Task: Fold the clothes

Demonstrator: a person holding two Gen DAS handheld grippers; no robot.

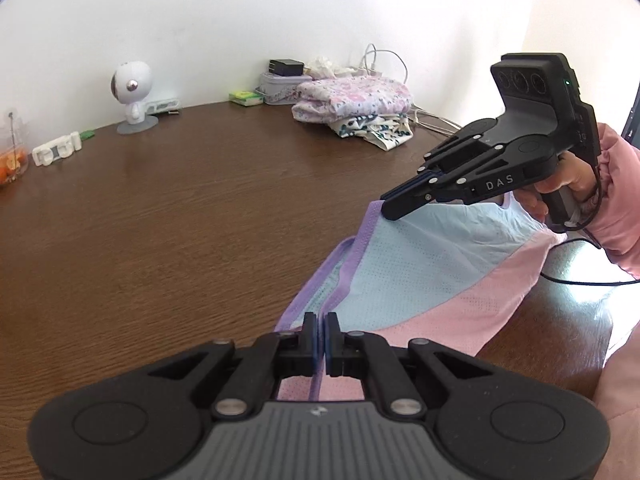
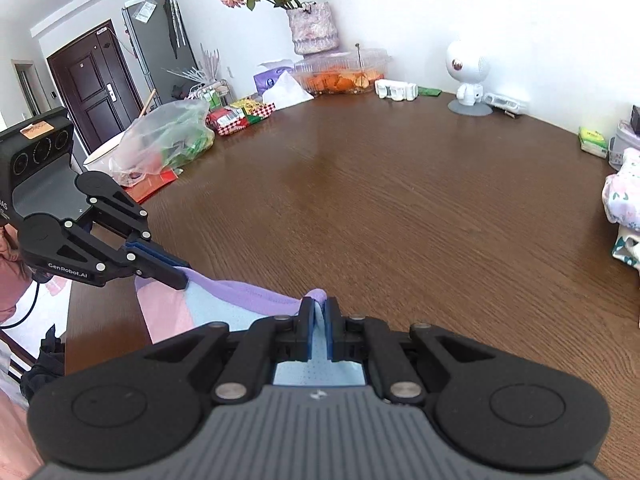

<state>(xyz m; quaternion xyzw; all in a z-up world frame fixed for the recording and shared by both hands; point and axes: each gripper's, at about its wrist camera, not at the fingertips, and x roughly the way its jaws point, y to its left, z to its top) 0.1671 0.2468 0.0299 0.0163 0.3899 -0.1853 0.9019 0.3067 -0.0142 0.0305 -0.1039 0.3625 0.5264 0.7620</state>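
A small mesh garment (image 1: 420, 264), light blue and pink with a purple hem, hangs stretched between both grippers at the near edge of the brown table (image 1: 168, 216). My left gripper (image 1: 321, 320) is shut on the purple hem at one end. My right gripper (image 1: 386, 212), held by a hand in a pink sleeve, is shut on the hem at the other end. In the right wrist view the right gripper (image 2: 319, 304) pinches the garment (image 2: 224, 300), and the left gripper (image 2: 182, 278) grips its far corner at the left.
A stack of folded clothes (image 1: 356, 108) lies at the back of the table beside a tin and cables. A white robot figure (image 1: 132, 92) stands by the wall. A food container (image 2: 340, 72), snack packs, a plastic bag (image 2: 164, 140) and a vase line the far edge.
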